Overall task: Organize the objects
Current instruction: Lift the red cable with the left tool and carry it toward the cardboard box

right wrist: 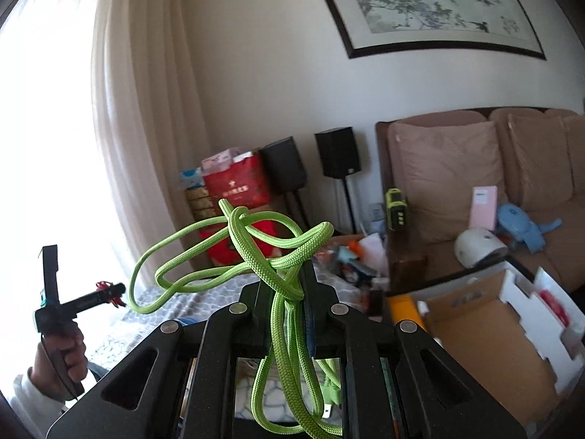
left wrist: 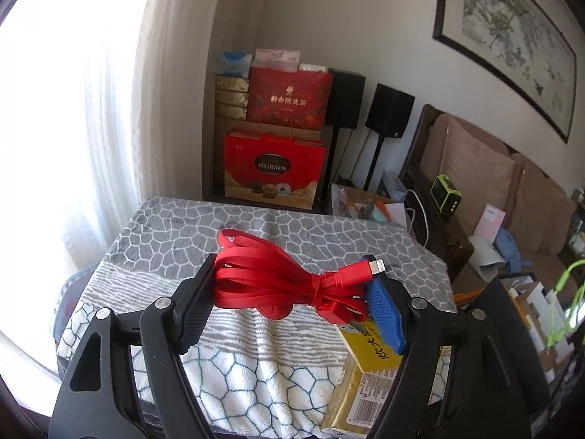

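Observation:
A bundled red flat cable (left wrist: 278,281), tied at its middle and with a white plug at one end, hangs above the blanket-covered table (left wrist: 182,234). My left gripper (left wrist: 290,274) is shut on it, one black pad and one blue pad pressing on its two ends. In the right wrist view my right gripper (right wrist: 289,281) is shut on a knotted green braided cable (right wrist: 256,245), whose loops stick up and out to the left while its tails hang below the jaws. The left gripper (right wrist: 117,294), held by a hand, shows at the far left of that view with a bit of red at its tip.
A gold and yellow packet (left wrist: 365,376) lies on the table under the blue finger. An open cardboard box with a white insert (right wrist: 486,329) sits at the right. Behind are a brown sofa (right wrist: 457,168) with loose items, red gift boxes (left wrist: 274,168) and black speakers (right wrist: 338,152).

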`<state>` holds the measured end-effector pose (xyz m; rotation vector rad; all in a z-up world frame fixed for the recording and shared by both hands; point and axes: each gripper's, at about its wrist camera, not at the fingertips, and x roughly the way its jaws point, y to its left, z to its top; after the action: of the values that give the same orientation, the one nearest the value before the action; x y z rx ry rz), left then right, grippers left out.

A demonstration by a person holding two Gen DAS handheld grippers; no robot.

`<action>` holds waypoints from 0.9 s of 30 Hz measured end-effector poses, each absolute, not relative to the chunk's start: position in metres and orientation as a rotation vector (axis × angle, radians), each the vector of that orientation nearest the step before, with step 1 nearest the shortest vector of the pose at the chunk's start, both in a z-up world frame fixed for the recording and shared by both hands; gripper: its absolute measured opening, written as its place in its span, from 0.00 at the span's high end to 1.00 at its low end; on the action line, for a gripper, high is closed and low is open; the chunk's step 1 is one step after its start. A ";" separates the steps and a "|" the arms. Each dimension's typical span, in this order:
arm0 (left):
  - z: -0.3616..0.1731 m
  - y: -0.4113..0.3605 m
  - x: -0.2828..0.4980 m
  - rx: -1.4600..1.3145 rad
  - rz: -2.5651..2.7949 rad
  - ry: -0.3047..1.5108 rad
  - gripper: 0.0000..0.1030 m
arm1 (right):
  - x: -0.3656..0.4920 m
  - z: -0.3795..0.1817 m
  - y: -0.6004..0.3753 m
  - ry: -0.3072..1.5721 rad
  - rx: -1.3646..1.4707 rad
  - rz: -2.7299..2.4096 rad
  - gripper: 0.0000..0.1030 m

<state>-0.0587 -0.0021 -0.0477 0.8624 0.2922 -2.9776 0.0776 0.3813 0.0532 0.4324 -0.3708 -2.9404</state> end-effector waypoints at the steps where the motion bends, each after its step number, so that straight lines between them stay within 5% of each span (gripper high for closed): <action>1: -0.047 -0.001 -0.058 0.858 -2.980 0.287 0.29 | 0.081 0.052 0.386 -0.384 0.432 -2.948 0.88; 27: -0.010 0.097 -0.039 0.786 -3.138 0.132 0.29 | 0.110 0.062 0.432 -0.433 0.333 -3.013 0.88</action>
<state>-0.0393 0.0968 -0.0100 0.7858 0.1315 -3.1380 0.1096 0.4316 0.0617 0.3327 -0.4334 -3.0130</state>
